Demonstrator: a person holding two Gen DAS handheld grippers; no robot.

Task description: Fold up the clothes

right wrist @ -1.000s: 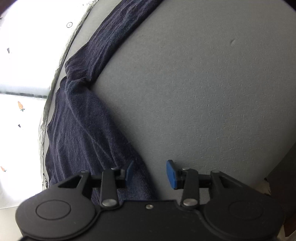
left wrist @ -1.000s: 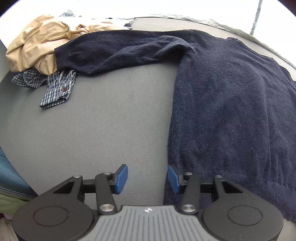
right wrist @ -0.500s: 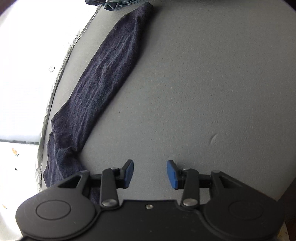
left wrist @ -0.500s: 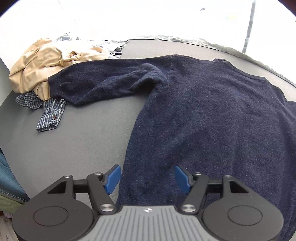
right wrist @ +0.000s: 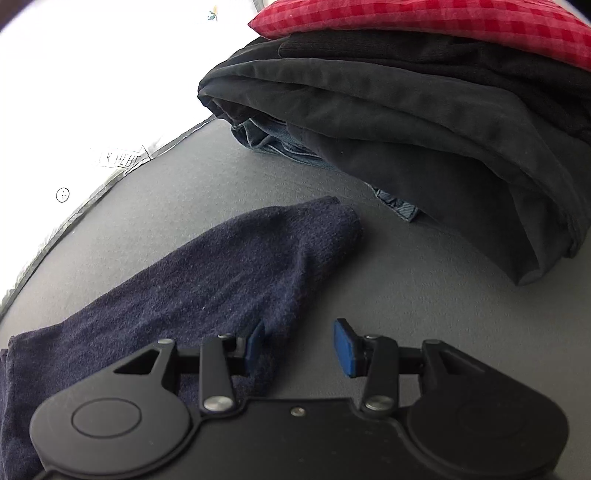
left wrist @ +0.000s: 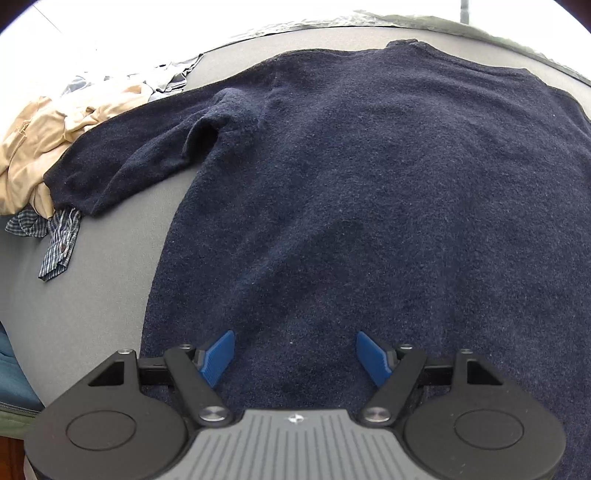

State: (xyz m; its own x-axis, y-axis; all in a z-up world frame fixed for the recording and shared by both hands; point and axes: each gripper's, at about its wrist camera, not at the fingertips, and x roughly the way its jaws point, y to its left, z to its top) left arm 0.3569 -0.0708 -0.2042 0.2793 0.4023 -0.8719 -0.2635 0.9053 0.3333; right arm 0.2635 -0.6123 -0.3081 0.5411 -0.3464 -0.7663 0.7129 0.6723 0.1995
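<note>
Both claws apart, holding nothing: left gripper (left wrist: 295,356) just widened over my flat sweater (left wrist: 369,184), right gripper (right wrist: 299,347) by its sleeve (right wrist: 221,266); stack (right wrist: 424,110) done, pile (left wrist: 48,147) unfolded.

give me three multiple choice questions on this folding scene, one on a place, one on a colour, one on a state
1. Where does the tan garment lie?
A. on the sweater's body
B. beside the sleeve's cuff
C. on the folded stack

2. What colour is the top item of the folded stack?
A. red check
B. yellow
C. white

3. How does the sweater lie?
A. rolled in a ball
B. spread flat
C. hanging off a hook

Answers:
1 B: the left wrist view shows it piled at the end of the sleeve.
2 A: the red checked cloth sits on top.
3 B: its body is spread across the grey surface.
</note>
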